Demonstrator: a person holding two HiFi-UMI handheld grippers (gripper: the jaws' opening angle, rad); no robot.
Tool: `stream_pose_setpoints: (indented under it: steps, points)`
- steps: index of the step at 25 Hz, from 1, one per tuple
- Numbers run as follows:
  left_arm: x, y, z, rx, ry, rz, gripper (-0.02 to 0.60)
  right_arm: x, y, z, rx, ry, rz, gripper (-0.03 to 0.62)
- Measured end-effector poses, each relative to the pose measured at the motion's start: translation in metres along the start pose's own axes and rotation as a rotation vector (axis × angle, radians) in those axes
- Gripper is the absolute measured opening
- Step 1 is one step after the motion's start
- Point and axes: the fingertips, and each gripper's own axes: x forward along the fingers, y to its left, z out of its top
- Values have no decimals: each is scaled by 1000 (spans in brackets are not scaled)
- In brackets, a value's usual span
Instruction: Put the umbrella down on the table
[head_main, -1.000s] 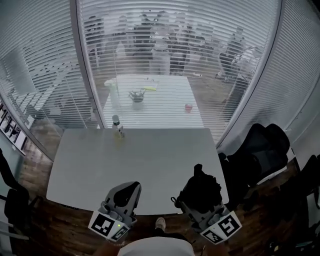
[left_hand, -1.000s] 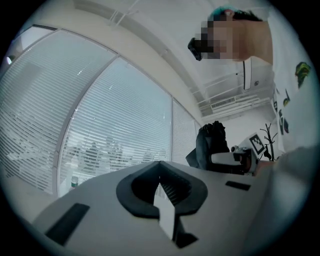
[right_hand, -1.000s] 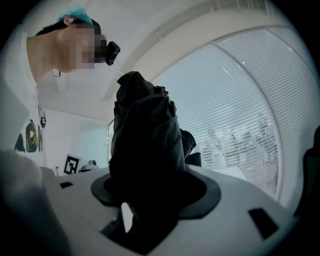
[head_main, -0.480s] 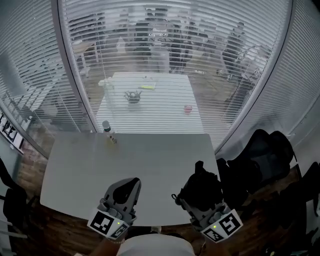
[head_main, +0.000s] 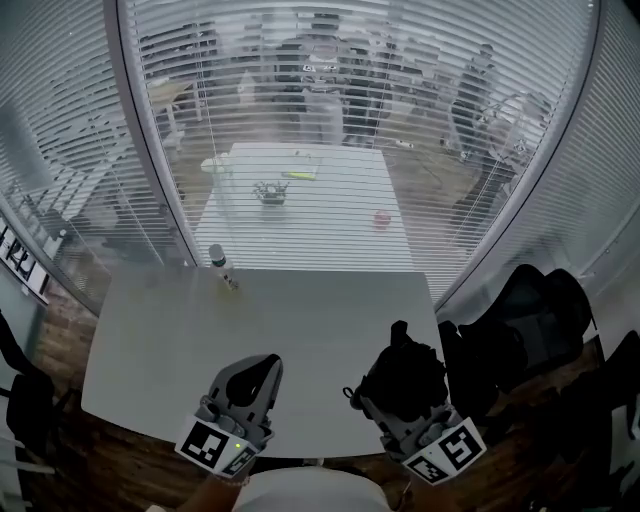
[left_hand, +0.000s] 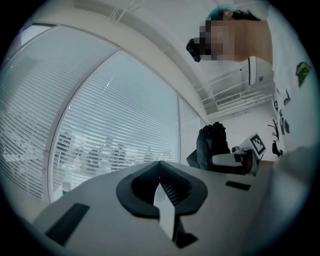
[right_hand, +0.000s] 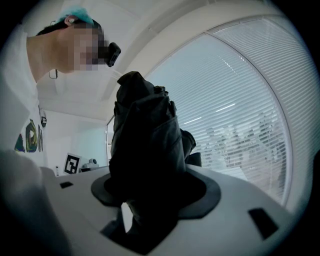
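A folded black umbrella (head_main: 403, 372) stands bunched up in my right gripper (head_main: 400, 388), which is shut on it above the near right part of the white table (head_main: 300, 320). In the right gripper view the umbrella (right_hand: 145, 150) fills the space between the jaws and hides the fingertips. My left gripper (head_main: 257, 368) hovers over the table's near edge to the left, shut and holding nothing. The left gripper view shows its jaws (left_hand: 160, 187) closed together, with the umbrella (left_hand: 210, 145) off to the right.
A small white-capped bottle (head_main: 221, 266) stands at the table's far left corner. A glass wall with blinds (head_main: 330, 120) runs right behind the table. Black bags or chairs (head_main: 520, 320) crowd the floor at the right.
Both grippers, with the umbrella, have moved a little farther over the table toward the glass wall. Neither grip has changed.
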Motion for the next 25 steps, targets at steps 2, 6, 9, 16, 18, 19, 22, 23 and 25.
stream_pose_setpoints:
  steps: [2, 6, 9, 16, 18, 19, 22, 23, 25]
  points:
    - [-4, 8, -2, -1, -3, -4, 11, 7, 4, -5, -3, -1, 0, 268]
    - [-12, 22, -3, -10, 6, -17, 11, 21, 15, -7, -6, -5, -10, 268]
    - [-20, 34, 3, -8, 9, -30, 11, 33, 25, -6, -9, -5, -18, 268]
    - [-34, 54, 11, -8, -6, -31, 11, 48, 42, -7, -28, 5, -22, 268]
    - [-37, 59, 9, -13, -4, -27, 11, 52, 46, -11, -52, 17, -13, 268]
    - [-39, 60, 8, -15, -3, -26, 11, 53, 48, -13, -67, 23, -8, 268]
    - [-41, 59, 6, -19, 1, -25, 11, 57, 49, -20, -101, 57, -7, 268]
    - [-41, 59, 6, -21, 2, -25, 11, 58, 47, -23, -109, 74, -9, 268]
    - [-41, 59, 5, -24, 4, -23, 11, 63, 44, -31, -130, 114, -11, 268]
